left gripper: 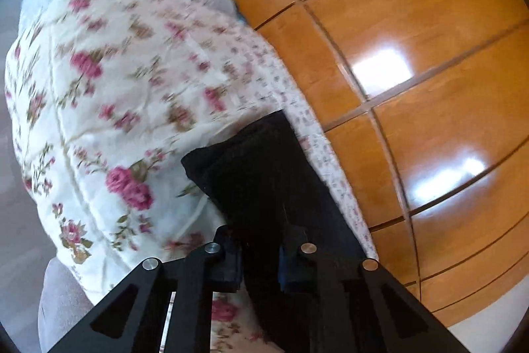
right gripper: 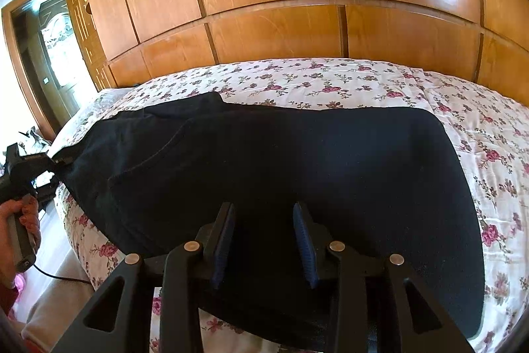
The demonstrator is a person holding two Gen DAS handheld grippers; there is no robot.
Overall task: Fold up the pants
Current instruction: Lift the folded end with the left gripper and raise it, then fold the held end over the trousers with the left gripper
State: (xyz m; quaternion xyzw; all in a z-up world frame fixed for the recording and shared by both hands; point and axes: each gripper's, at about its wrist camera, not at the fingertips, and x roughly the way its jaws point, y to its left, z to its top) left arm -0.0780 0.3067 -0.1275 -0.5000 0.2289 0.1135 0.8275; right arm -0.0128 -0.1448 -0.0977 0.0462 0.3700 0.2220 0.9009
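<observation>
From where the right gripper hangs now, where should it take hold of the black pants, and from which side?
Grip the near edge of the black pants, coming in low from the bed's near side. That edge lies flat just below the open right gripper; the left gripper seems to hold the far-left end.

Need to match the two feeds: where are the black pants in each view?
Left wrist: pants at lower centre, running up from between the jaws.
Right wrist: pants spread across the middle, beyond the jaws.
Shared landmark: floral quilt under them, wooden wardrobe behind.
</observation>
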